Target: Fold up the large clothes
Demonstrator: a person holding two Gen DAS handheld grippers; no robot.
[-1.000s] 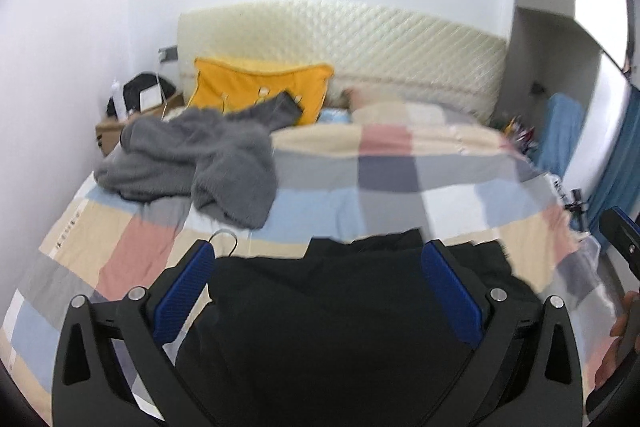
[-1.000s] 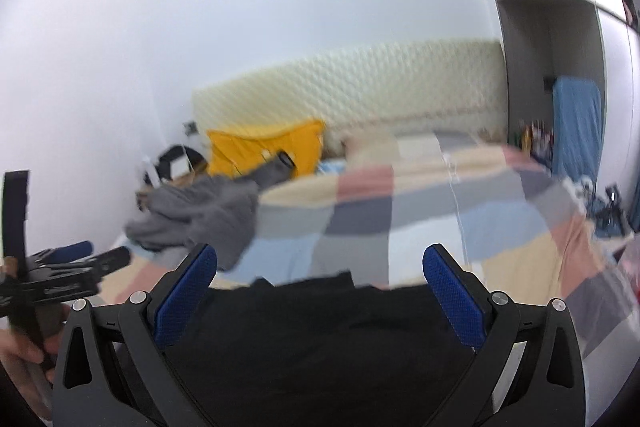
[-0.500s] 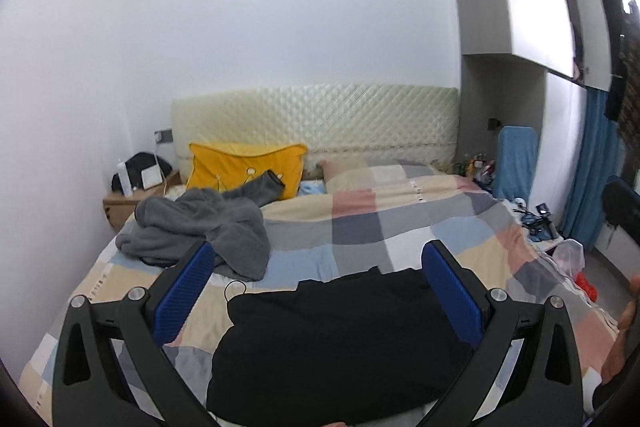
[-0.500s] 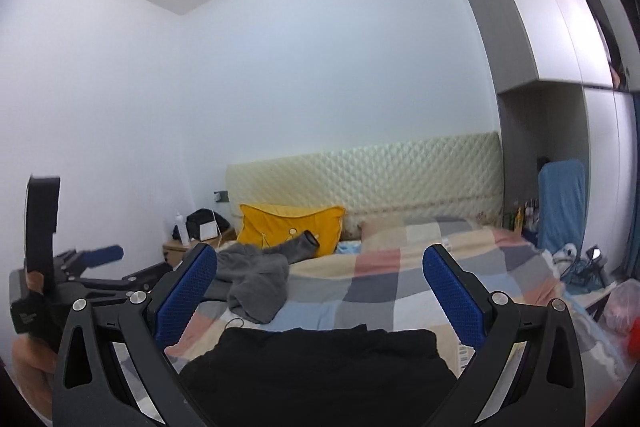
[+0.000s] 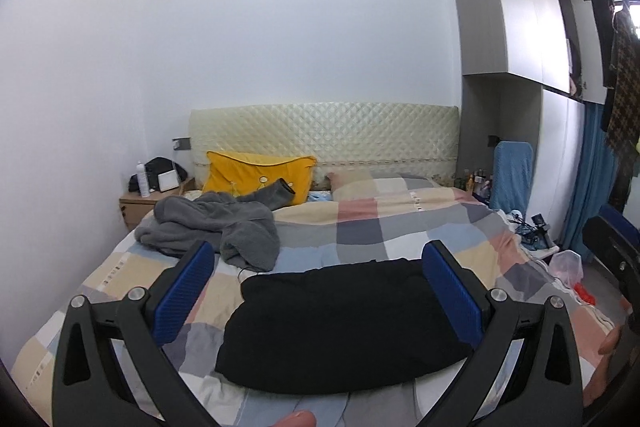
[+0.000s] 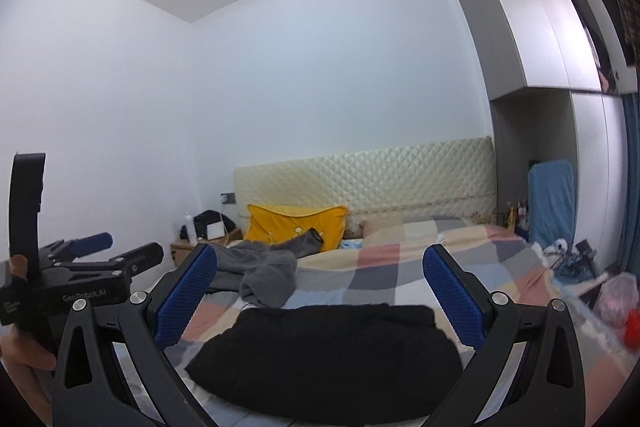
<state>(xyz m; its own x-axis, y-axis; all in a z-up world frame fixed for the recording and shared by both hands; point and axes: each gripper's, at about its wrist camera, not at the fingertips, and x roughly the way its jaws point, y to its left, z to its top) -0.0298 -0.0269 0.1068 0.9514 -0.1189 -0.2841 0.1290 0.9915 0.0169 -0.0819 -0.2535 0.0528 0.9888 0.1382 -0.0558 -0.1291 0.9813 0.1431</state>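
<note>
Presently the bed (image 5: pixel 400 223), under its checked quilt, is carrying two garments: a black garment (image 5: pixel 344 323) is lying folded into a compact block near the foot, and a grey garment (image 5: pixel 212 227) is sitting crumpled beside the yellow pillow (image 5: pixel 256 175). Both the left gripper (image 5: pixel 316 291) and the right gripper (image 6: pixel 320 291) are hovering above the black block, jaws wide apart, gripping nothing. Judgement: one fold is looking complete; the next move is calling for a reach to the grey garment and spreading it flat.
</note>
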